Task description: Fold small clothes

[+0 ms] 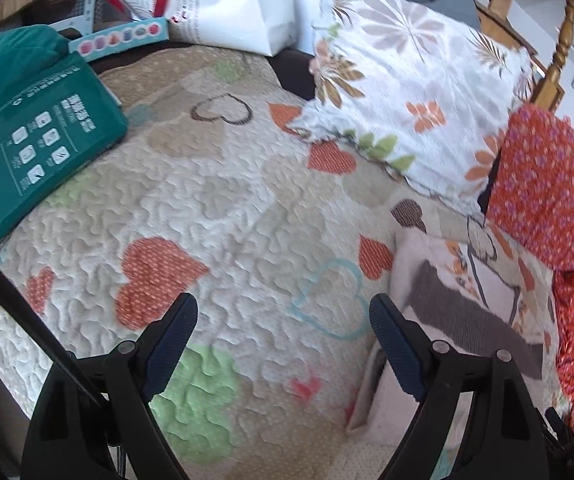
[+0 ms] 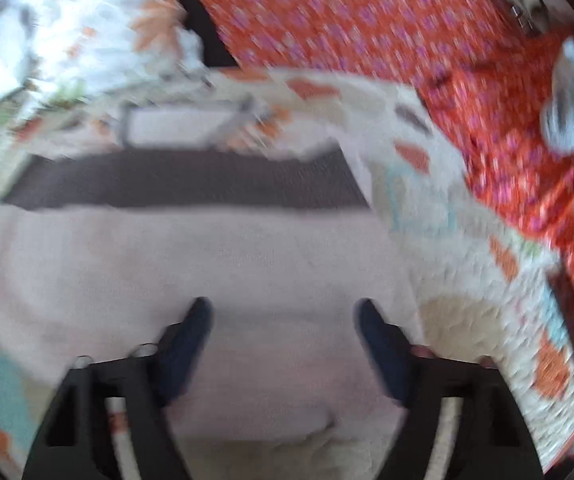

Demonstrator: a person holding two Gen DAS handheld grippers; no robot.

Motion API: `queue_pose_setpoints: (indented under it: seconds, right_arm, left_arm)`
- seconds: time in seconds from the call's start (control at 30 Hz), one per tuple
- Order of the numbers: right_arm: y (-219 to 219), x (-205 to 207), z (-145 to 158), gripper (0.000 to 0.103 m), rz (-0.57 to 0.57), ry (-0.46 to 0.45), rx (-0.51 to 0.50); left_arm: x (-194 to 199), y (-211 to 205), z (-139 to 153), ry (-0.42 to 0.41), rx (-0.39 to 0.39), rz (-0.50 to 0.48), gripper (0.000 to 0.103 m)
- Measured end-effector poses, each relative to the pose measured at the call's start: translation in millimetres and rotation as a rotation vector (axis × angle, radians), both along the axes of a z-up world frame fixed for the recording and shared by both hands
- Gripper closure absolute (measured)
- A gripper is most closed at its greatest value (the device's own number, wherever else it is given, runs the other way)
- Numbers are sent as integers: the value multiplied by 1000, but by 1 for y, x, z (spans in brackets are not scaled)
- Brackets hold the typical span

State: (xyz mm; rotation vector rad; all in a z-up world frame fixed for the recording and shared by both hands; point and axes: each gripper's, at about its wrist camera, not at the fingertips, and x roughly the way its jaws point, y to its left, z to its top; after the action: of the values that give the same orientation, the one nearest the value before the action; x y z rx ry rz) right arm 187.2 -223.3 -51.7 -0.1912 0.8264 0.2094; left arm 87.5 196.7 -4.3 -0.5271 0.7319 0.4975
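Garment (image 2: pixel 215 256) lies flat on the quilt (image 1: pixel 223 208), ready for folding, right gripper (image 2: pixel 281 316) gaping empty above it, left gripper (image 1: pixel 283 316) gaping empty beside it.

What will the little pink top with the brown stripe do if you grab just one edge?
The pink top would probably flop and droop, since it lies soft and flat on the quilt. It looks thin, so likely light. Its folded layers may slide apart.
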Motion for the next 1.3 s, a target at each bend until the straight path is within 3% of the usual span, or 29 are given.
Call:
queue_pose_setpoints:
  seconds: [0.13,0.27,0.37,0.53,0.6,0.7,0.77,0.87,0.93,1.03,1.2,1.3]
  right_arm:
    - [68,-36,20,28,281,24,20]
    - [151,-75,5,32,535,33,-109]
    - [200,-102,-15,34,656,21,-188]
    - [259,-115,-46,40,652,-155,-428]
    - [275,-111,-51,41,624,-204,-473]
    - [296,-97,-53,55,587,-194,-484]
    - [305,-91,-55,72,577,-145,-445]
    - [310,-89,-51,84,562,-121,-413]
    - [307,-84,-43,89,539,-86,-347]
    - [277,-57,-9,90,444,-6,-147]
    - [189,-11,51,91,259,21,98]
    - [103,11,69,91,102,37,214]
  left_arm:
    - [-9,15,5,-39,-44,44,16]
    - [-15,23,7,-51,-60,66,16]
    - [-22,33,8,-69,-83,87,16]
    - [-32,47,11,-99,-116,122,16]
    - [-34,50,12,-106,-118,132,16]
    - [-35,53,12,-109,-124,141,16]
    - [-34,53,10,-107,-131,141,16]
    - [-31,51,8,-95,-124,136,16]
    - [-30,48,7,-91,-121,134,16]
    - [-26,44,6,-88,-129,127,16]
    - [-16,29,0,-63,-127,94,16]
    - [-8,14,-3,-43,-114,55,16]
